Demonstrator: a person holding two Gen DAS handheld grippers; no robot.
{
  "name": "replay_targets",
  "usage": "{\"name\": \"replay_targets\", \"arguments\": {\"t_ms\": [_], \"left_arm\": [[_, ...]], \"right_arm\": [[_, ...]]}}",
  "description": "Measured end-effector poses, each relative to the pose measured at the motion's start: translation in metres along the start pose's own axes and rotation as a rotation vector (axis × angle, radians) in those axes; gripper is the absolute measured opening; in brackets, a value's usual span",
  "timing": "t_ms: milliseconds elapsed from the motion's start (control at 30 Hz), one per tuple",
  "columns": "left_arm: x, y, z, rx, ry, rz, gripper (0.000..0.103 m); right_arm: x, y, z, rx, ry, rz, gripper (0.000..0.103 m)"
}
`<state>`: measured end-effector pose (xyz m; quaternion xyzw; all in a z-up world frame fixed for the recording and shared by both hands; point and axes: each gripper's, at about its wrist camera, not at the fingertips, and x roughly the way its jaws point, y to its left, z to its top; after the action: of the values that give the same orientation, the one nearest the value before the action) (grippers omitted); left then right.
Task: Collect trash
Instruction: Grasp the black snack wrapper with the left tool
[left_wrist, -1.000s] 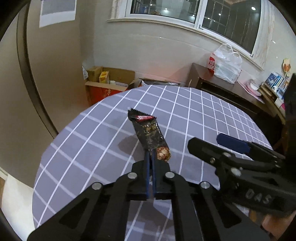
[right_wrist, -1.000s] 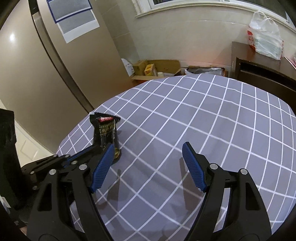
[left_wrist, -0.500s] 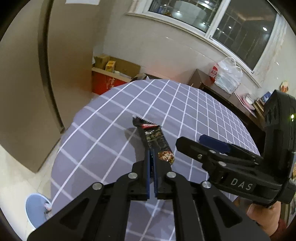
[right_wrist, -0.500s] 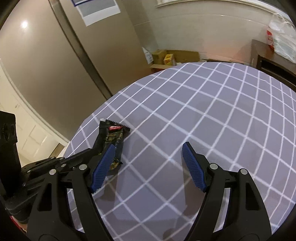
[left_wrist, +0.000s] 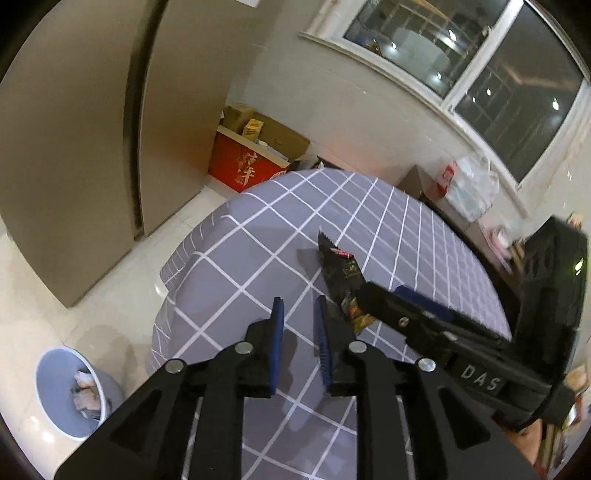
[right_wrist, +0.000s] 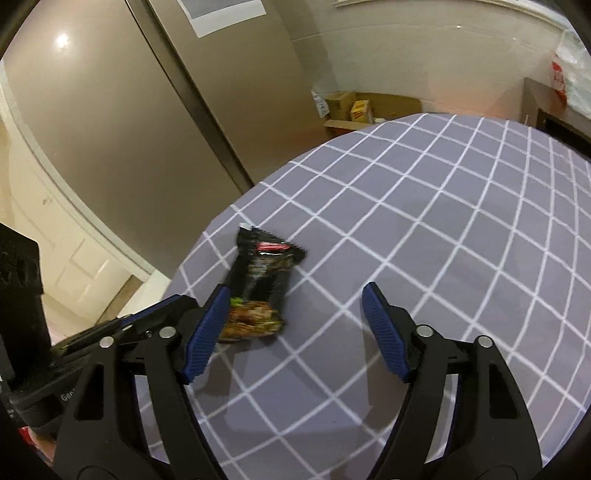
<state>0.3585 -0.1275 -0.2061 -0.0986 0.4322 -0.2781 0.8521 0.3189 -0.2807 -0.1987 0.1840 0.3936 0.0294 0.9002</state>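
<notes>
L gripper (left_wrist: 298, 334): jaws parted by a narrow gap, blue pads facing, nothing between them; hovers over table near its edge.
R gripper (right_wrist: 291, 326): jaws wide, empty; also over table, just right of wrapper. In L view its black body crosses in from the right.
Wrapper (right_wrist: 260, 284): dark snack wrapper, red label at far end, food print at near end. Blurred in R view, so can't tell if lying flat on cloth or just off it. Sits near table edge, near end beside R gripper's left pad (right_wrist: 202, 334). In L view wrapper (left_wrist: 341, 273) is just ahead/right of L gripper tips, near end partly hidden behind R gripper finger; touching or not: can't tell.
Table (right_wrist: 461, 258): round, grey cloth w/ white grid.
Bin (left_wrist: 61, 397): pale blue, on floor below table edge, left of L gripper; crumpled scraps inside.
Boxes (left_wrist: 255, 155): red + brown cartons on floor beyond far side of table, by wall.
Plastic bag (left_wrist: 467, 188): white, on dark cabinet past table, under window.
</notes>
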Motion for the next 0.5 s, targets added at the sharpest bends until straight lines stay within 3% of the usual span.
{"name": "replay_targets", "arguments": {"t_ms": [100, 233, 267, 367, 500], "left_arm": [[-0.008, 0.004, 0.0, 0.014, -0.045, 0.123, 0.031], [-0.009, 0.008, 0.002, 0.014, -0.044, 0.176, 0.032], [-0.009, 0.01, 0.003, 0.009, -0.04, 0.179, 0.032], [-0.009, 0.017, 0.002, -0.005, -0.026, 0.139, 0.032], [-0.008, 0.013, 0.004, 0.003, -0.021, 0.117, 0.035]], "right_arm": [[0.002, 0.008, -0.002, -0.014, 0.004, 0.003, 0.069], [0.009, 0.018, -0.001, -0.025, 0.011, 0.009, 0.063], [0.011, 0.021, -0.001, -0.033, 0.012, 0.002, 0.062], [0.016, 0.029, -0.001, -0.076, 0.017, -0.035, 0.04], [0.015, 0.038, -0.005, -0.148, 0.016, -0.08, 0.032]]}}
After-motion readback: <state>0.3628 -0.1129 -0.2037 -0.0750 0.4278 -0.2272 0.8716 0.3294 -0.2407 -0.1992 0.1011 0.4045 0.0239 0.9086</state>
